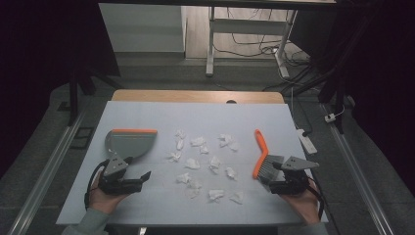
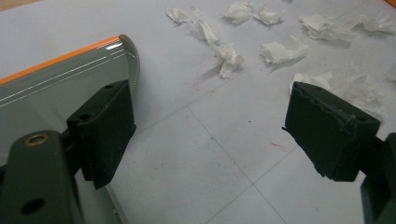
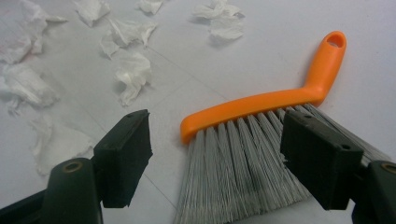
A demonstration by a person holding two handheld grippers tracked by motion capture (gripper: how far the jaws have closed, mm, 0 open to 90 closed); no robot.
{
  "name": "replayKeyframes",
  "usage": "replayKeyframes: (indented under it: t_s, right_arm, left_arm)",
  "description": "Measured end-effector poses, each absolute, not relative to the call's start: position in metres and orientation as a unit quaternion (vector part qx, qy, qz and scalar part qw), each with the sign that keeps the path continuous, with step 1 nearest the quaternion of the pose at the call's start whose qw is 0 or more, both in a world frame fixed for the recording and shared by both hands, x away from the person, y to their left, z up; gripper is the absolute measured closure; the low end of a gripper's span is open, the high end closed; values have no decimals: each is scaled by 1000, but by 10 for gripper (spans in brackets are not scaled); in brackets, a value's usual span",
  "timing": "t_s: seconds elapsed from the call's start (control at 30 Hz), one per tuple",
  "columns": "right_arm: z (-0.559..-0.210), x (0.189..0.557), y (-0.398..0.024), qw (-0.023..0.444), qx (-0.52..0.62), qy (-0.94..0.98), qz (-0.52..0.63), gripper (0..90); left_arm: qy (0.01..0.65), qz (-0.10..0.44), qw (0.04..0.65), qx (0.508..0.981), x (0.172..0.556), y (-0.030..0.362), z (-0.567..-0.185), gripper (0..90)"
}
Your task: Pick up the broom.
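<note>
Many crumpled white tissue scraps point(image 1: 203, 161) between grey dustpan point(image 1: 129, 142) and orange-handled brush point(image 1: 263, 156)

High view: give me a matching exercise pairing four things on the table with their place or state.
Things:
1. grey dustpan with orange edge
2. orange-handled brush with grey bristles
3. crumpled white paper scraps
4. left gripper

Places or states:
A. scattered across the table's middle
B. on the table's right side, by the right gripper
C. jaws open, holding nothing
D. on the table's left side

Pairs: 1-D, 2-B, 3-A, 4-C
</note>
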State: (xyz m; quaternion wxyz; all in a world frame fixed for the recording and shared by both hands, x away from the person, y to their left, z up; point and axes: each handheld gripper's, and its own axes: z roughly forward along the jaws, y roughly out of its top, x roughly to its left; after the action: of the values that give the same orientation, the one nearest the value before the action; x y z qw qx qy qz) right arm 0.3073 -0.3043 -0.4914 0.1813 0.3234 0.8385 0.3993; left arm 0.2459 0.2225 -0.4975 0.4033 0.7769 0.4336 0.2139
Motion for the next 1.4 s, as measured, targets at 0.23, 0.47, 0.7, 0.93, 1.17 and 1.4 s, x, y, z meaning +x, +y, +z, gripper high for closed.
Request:
replayKeyframes:
  t_s: [0.23,0.47,0.7,0.93,1.17,1.4]
  right_arm:
    - [-490,306,-304,185,325,838,399,244]
    - [-489,306,-301,170,333,835,403,267]
    - [-484,305,-297,167,336,838,397,280]
    - [-473,312,-293,171,348,836,389,281]
    - [-448,323,-281,168,382,833,363,292]
    - [-435,326,-271,196,380,842,330,283]
  left_arm:
    - [430,211,403,780,247,223,-499,161]
    - [429,215,400,781,247,224,-500,159]
    - [431,214,399,781,246,223,-499,160]
    - [425,214,393,787,246,219,-500,160]
    - [428,204,397,786,247,220,-505,163]
    - [433,206,396,783,247,222,-506,163]
